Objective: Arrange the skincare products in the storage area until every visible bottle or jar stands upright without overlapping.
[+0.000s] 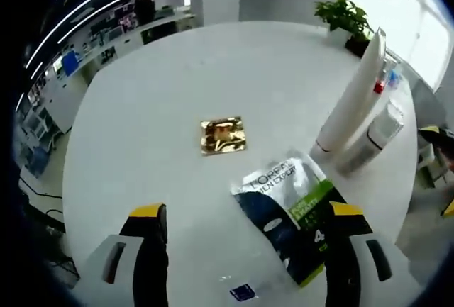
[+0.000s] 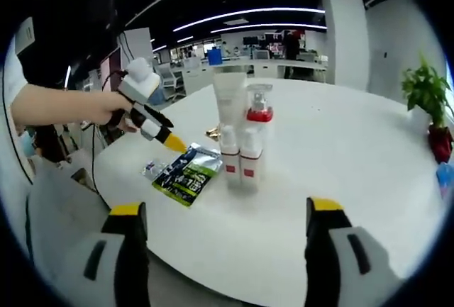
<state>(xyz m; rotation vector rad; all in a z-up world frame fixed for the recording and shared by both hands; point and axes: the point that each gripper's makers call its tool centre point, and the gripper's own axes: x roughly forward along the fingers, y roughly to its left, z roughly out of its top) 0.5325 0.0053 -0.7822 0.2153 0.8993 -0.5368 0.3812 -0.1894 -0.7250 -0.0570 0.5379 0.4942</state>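
Left gripper view: the left gripper [image 1: 245, 250] hangs with jaws wide apart and empty above the round white table [image 1: 163, 94]. The dark sachet [image 1: 294, 211], printed green and silver, lies flat between the jaw tips, nearer the right one. A gold foil packet [image 1: 223, 135] lies farther out, near the table's middle. The tall white tube [image 1: 351, 101] and a white pump bottle [image 1: 374, 137] stand upright at the right, touching. A potted plant [image 1: 347, 20] sits at the far edge.

Right gripper view: the right gripper [image 2: 227, 239] is spread wide, holding nothing; the upright bottles stand clustered ahead, between its jaws. An open-plan office lies beyond.
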